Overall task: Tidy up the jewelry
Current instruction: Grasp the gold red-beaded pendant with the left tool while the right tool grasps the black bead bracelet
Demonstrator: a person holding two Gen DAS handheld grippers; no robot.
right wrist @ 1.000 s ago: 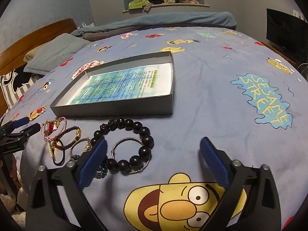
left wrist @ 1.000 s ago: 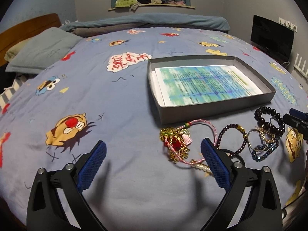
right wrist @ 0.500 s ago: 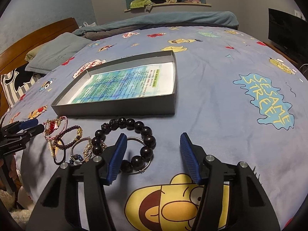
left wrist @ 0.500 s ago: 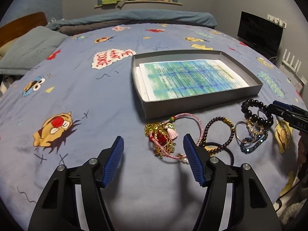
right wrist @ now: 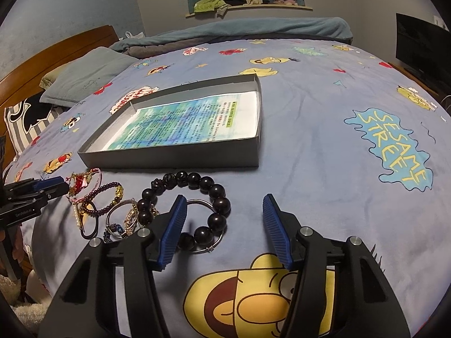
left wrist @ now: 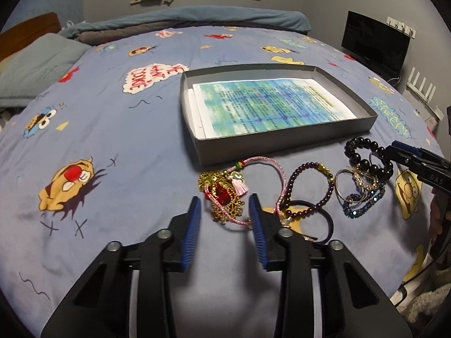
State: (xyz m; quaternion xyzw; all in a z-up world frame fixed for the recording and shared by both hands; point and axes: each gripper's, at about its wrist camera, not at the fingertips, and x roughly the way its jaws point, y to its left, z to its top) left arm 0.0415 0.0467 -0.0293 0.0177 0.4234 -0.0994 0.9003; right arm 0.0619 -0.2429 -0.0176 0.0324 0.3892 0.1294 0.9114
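Note:
Several bracelets lie in a row on the blue cartoon bedspread, in front of a shallow grey box (left wrist: 282, 142) lined with a printed sheet. My left gripper (left wrist: 224, 200) hovers over the gold and red bracelet (left wrist: 222, 194). Its jaws are closing, with that bracelet between the tips and the pads not pressing on it. To its right lie a pink cord bracelet (left wrist: 270, 162), a purple bead bracelet (left wrist: 298, 169) and a black hair tie (left wrist: 328, 219). My right gripper (right wrist: 224, 197) stands open over the black bead bracelet (right wrist: 211, 183) and a silver bangle (right wrist: 203, 202).
A grey pillow (right wrist: 87, 81) and a wooden headboard (right wrist: 56, 53) are at the left. A folded blue blanket (left wrist: 197, 22) lies at the far end of the bed. A dark screen (left wrist: 375, 45) stands against the right wall. Open bedspread stretches left of the box.
Both grippers' jaws have narrowed from wide open, the left more than the right. The left gripper tipped slightly, so the gold and red bracelet now lies between its tips.

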